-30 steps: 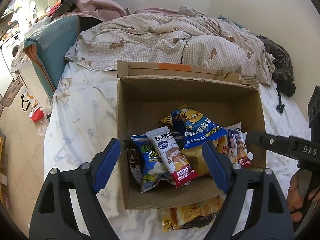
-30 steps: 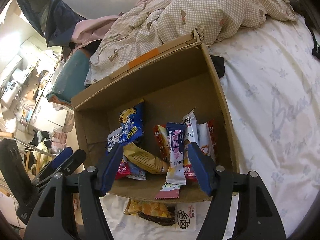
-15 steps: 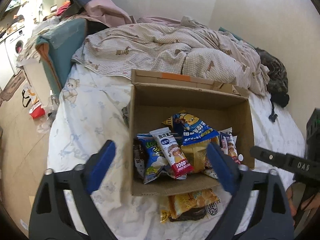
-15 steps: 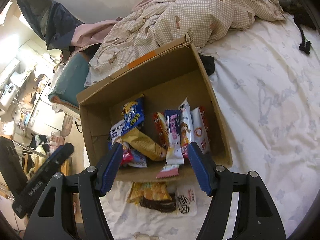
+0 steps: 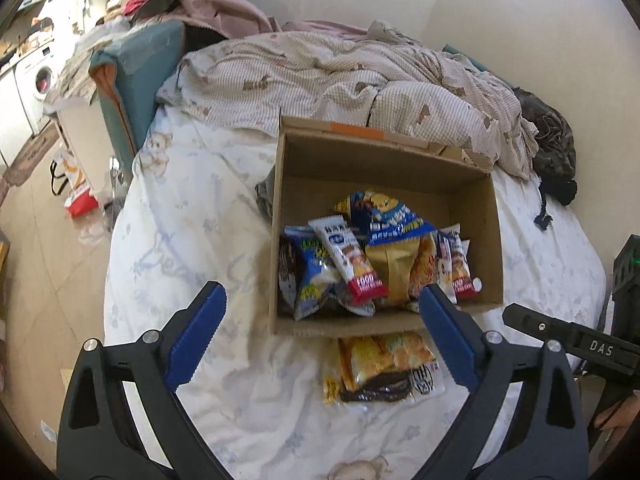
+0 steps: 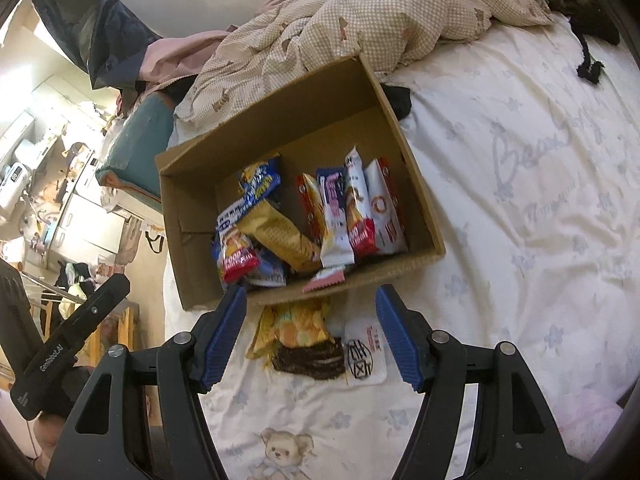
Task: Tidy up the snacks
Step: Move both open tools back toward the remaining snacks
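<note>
Snack packet [image 6: 298, 334], yellow with a dark end and a clear printed corner, is the one item outside the cardboard box [image 6: 416, 184]: it lies flat on the bedsheet [image 6: 520, 200] just below the box's near wall, its long axis roughly along that wall. The other snacks [image 6: 320, 216] stand and lean together inside the box, against the near wall. From the right gripper [image 6: 310, 338] the packet sits almost directly between and ahead of the spread blue fingers, nothing pinched. From the left gripper [image 5: 320, 334] the packet [image 5: 384, 368] lies toward its right finger; those jaws have just been opening and stand wide with nothing between them. I judge the right hand nearer and better lined up, closing across the packet's short side
</note>
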